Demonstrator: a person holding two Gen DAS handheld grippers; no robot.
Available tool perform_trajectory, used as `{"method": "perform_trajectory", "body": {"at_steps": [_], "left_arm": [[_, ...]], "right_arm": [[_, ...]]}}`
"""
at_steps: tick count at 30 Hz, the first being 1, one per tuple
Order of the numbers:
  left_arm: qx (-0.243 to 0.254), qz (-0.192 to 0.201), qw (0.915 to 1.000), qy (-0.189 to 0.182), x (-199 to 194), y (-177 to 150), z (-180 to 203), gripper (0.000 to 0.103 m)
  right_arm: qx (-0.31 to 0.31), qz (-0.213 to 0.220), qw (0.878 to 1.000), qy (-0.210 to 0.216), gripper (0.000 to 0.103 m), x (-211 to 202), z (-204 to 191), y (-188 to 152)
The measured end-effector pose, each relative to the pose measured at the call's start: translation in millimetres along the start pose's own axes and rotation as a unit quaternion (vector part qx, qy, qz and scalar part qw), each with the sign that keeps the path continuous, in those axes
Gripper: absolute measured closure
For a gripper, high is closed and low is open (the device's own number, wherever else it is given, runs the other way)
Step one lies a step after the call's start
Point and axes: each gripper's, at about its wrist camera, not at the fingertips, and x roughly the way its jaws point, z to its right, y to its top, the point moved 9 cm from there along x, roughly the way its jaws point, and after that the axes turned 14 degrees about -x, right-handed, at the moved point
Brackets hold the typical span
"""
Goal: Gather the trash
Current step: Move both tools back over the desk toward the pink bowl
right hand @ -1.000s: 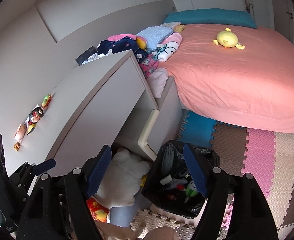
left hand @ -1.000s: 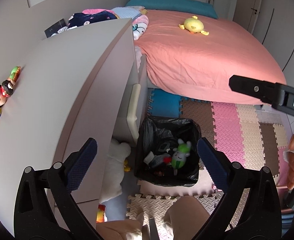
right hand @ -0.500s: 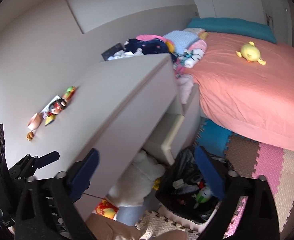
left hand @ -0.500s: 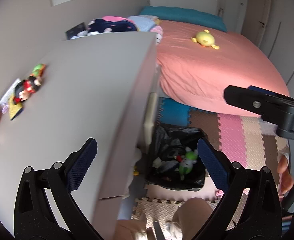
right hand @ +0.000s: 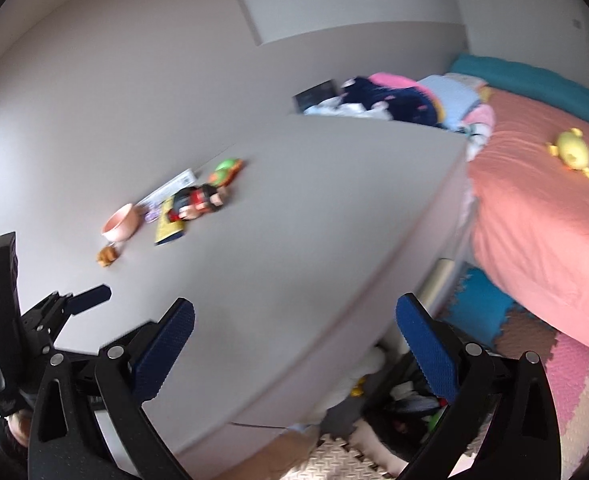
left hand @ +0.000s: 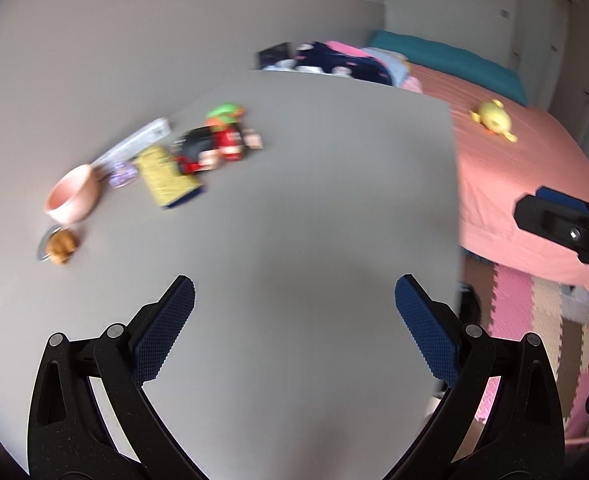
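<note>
You are holding both the left gripper (left hand: 294,300) and the right gripper (right hand: 294,322) apart and empty, the right's jaws having just been opening, while desk litter (left hand: 166,178) is lying upper left, uncollected, and the bin (right hand: 406,404) is sitting lower right.

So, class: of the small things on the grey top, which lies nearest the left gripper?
The brown lump beside the pink bowl. It sits closest to the left gripper; the yellow packet and toys lie further back.
</note>
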Motion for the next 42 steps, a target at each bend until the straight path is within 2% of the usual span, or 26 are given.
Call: {"method": "perform_trajectory", "body": {"at_steps": [5, 11, 18, 24, 30, 38, 42], "left_arm": [[-0.047, 0.003, 0.9985, 0.029, 2.4, 16.0, -63.7, 0.006], [-0.09, 0.006, 0.9944, 0.055, 8.2, 33.5, -127.4, 0.006], [-0.144, 0.011, 0.9868, 0.074, 19.3, 59.4, -188.1, 0.006], [-0.163, 0.008, 0.9828, 0.086, 35.7, 77.5, -220.6, 0.006], [-0.175, -0.001, 0.9795, 0.099, 58.6, 97.7, -247.2, 0.006], [-0.231, -0.013, 0.9693, 0.083, 91.7, 117.9, -276.7, 0.006], [-0.26, -0.011, 0.9631, 0.069, 101.8, 122.2, -280.9, 0.006]], "right_arm": [[-0.03, 0.011, 0.998, 0.048, 0.003, 24.2, -44.7, 26.1], [-0.074, 0.003, 0.995, 0.06, 0.003, 56.3, -85.7, 52.1], [-0.122, -0.02, 0.991, 0.057, 0.003, 103.5, -103.7, 76.7], [-0.173, -0.042, 0.983, 0.047, 0.003, 144.7, -114.4, 92.8], [-0.25, -0.071, 0.964, 0.048, 0.003, 189.3, -129.0, 107.7], [-0.282, -0.1, 0.952, 0.069, 0.008, 238.1, -128.5, 116.2], [-0.294, -0.094, 0.948, 0.077, 0.008, 248.8, -132.6, 122.4]]}}
